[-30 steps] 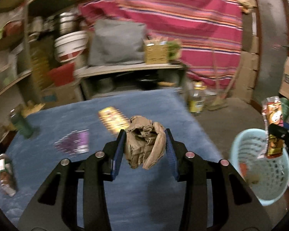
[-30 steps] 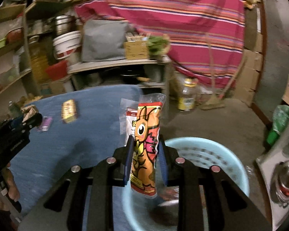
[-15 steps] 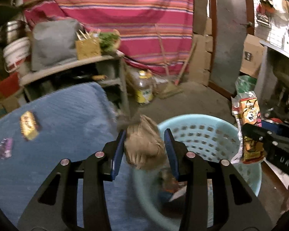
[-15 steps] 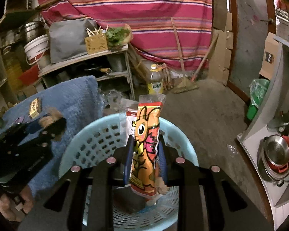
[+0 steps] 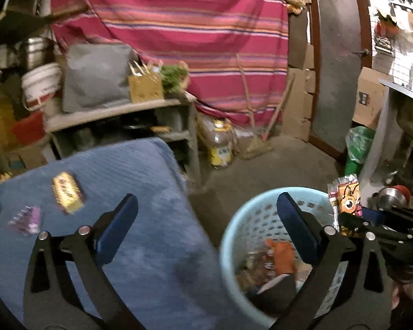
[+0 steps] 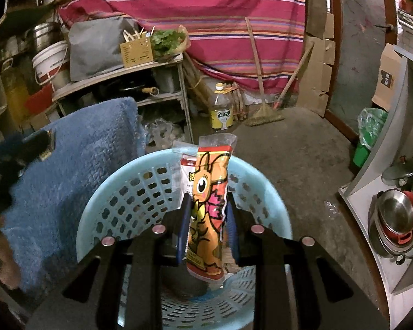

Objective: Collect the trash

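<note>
My left gripper (image 5: 206, 209) is open and empty, hovering between the blue-covered table (image 5: 140, 181) and the light blue basket (image 5: 250, 214). The basket holds several pieces of trash (image 5: 280, 253). My right gripper (image 6: 208, 203) is shut on an orange snack wrapper (image 6: 210, 192) with a cartoon rabbit, held upright over the basket (image 6: 129, 198). The wrapper and right gripper also show at the right of the left wrist view (image 5: 347, 198). A yellow wrapper (image 5: 67, 192) and a purple wrapper (image 5: 26, 220) lie on the table.
A shelf unit (image 5: 118, 112) with a grey bag, a box and greens stands behind the table. An oil bottle (image 5: 220, 145) and a broom (image 5: 257, 143) are on the floor. A green bin (image 5: 358, 148) and a counter with pots (image 6: 396, 217) are at the right.
My left gripper has opened and the crumpled brown paper it held is gone from its fingers. It has shifted left toward the table. The right gripper stays over the basket with the wrapper.
</note>
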